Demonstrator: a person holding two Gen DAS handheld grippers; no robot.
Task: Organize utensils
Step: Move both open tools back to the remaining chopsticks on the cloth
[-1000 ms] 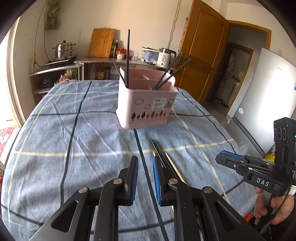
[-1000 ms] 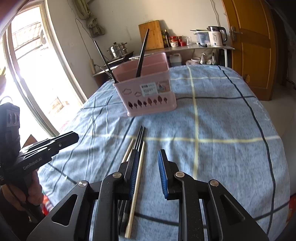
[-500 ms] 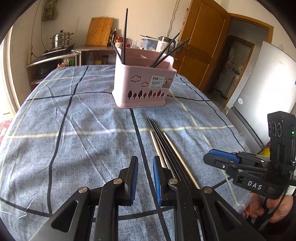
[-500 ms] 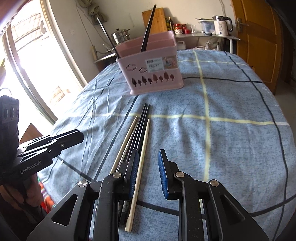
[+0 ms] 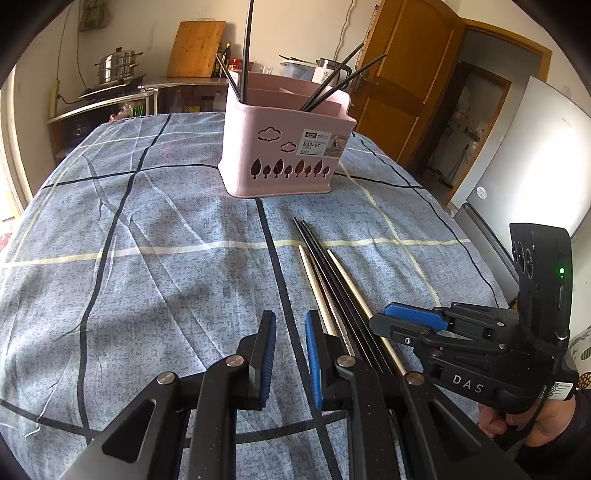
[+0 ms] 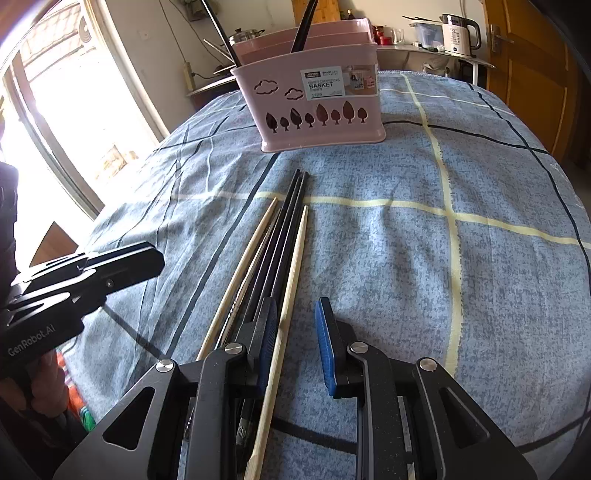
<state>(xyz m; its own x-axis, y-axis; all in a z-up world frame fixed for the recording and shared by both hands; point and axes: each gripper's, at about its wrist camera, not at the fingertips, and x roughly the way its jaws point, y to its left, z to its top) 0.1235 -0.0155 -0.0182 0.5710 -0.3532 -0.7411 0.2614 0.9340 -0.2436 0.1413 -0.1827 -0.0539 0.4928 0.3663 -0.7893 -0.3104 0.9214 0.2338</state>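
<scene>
A pink utensil basket (image 5: 284,147) (image 6: 314,99) stands on the blue checked tablecloth and holds several black chopsticks. A bundle of loose chopsticks (image 5: 332,284) (image 6: 280,240), black and pale wooden, lies on the cloth in front of it. My left gripper (image 5: 290,354) is open and empty, just left of the bundle's near end. My right gripper (image 6: 295,347) is open and low over the cloth, with a pale chopstick (image 6: 291,273) running between its fingers. The right gripper also shows in the left wrist view (image 5: 417,321).
A kitchen counter (image 5: 147,88) with a steel pot, a cutting board and a kettle (image 6: 458,29) stands behind the table. A wooden door (image 5: 402,74) and a fridge (image 5: 524,155) are to the right. A bright window (image 6: 74,110) is on the left.
Both grippers have moved forward and lower toward the loose chopsticks and the basket. The right gripper now straddles a pale chopstick. Both stayed open.
</scene>
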